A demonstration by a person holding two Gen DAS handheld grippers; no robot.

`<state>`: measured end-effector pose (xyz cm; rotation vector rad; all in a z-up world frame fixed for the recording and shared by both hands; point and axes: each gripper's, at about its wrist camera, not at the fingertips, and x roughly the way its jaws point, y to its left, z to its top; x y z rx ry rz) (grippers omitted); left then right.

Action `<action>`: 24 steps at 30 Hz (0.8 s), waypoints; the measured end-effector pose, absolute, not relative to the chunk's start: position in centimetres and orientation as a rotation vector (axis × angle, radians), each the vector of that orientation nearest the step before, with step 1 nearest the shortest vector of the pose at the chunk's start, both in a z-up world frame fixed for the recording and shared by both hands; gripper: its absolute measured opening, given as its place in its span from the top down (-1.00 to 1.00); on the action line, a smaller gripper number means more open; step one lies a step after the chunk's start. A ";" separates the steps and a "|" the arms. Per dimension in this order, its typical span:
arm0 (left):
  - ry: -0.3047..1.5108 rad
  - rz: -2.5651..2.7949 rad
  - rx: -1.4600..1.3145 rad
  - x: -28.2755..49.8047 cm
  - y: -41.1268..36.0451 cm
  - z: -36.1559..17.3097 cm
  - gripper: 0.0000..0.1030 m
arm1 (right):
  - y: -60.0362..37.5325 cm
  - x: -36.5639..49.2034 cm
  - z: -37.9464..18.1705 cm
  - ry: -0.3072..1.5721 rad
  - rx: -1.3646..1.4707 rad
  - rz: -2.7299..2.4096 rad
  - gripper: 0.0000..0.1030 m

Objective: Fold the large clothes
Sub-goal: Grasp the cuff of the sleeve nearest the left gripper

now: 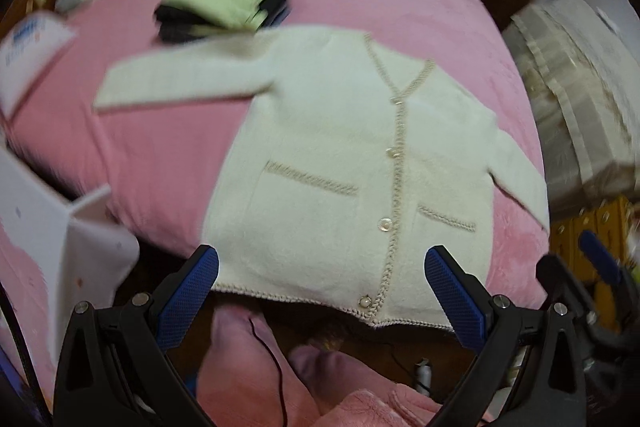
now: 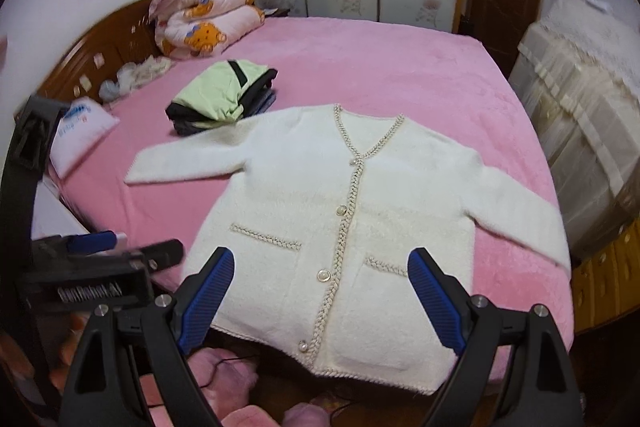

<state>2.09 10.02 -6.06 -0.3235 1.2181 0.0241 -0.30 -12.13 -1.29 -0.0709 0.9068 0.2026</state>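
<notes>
A cream-white knit cardigan lies flat and buttoned on the pink bed. It has a braided trim and two front pockets. Its sleeves are spread to either side and its hem hangs at the near bed edge. In the blurred left wrist view, my left gripper hovers open above the cardigan near the hem, with nothing between its blue pads. My right gripper is also open above the hem, holding nothing. The left gripper shows at the left of the right wrist view, beside the bed edge.
A folded stack of green and dark clothes sits beyond the left sleeve. At the headboard are a rolled bear-print quilt and a white pillow. Cloth-covered furniture stands right of the bed. Pink fabric and a black cable lie below the hem.
</notes>
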 end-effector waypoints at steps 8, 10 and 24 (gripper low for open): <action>1.357 0.171 -0.641 7.5 24.9 -13.5 -0.98 | -1.9 4.6 -7.5 1.072 -0.226 0.210 -0.73; 1.371 0.205 -0.686 8.9 28.5 -15.2 -0.97 | 0.9 6.1 -9.2 1.113 -0.232 0.205 -0.73; 1.233 0.432 -1.034 18.2 51.1 -28.1 -0.58 | 17.7 17.2 -18.7 1.353 -0.151 0.205 -0.73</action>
